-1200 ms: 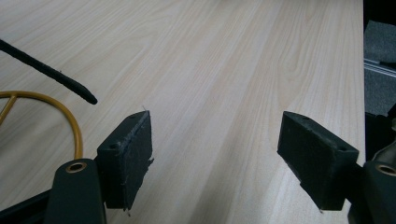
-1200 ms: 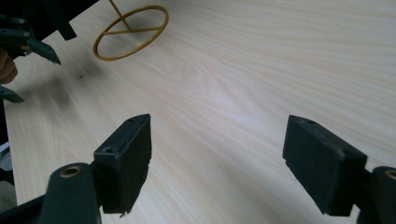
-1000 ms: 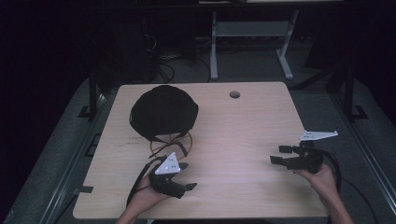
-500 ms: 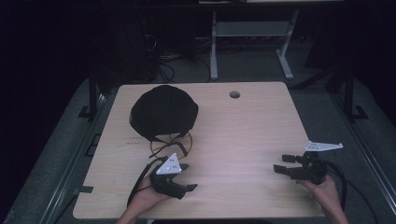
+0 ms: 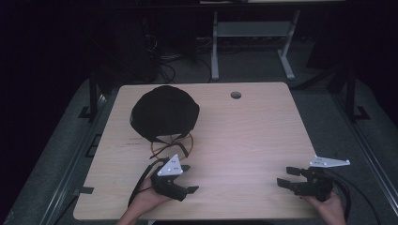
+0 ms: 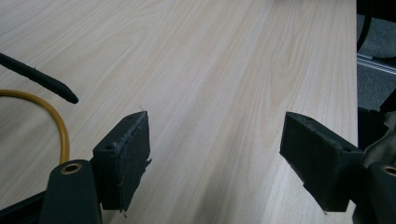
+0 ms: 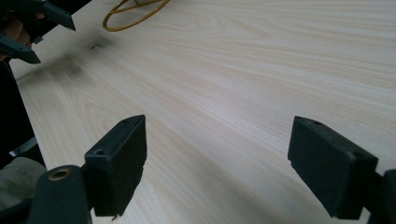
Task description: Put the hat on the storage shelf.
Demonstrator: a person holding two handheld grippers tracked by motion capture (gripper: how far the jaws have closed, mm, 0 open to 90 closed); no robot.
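one black cap (image 5: 163, 112) lies on the counter (image 5: 244, 136) toward its far left corner, with one yellow ring (image 5: 165, 144) just at its near side. two tools sit along the near edge: the left tool (image 5: 187, 179) near the ring, the right tool (image 5: 288, 176) toward the near right corner, both released, jaws spread, holding nothing.

A pale wood-grain rectangular table with rounded corners (image 5: 244, 140), a round cable hole (image 5: 235, 95) near its far edge, is carrying a black domed fabric cap (image 5: 163, 113) at its far left, with a thin yellow ring (image 5: 171, 144) lying just beside it.
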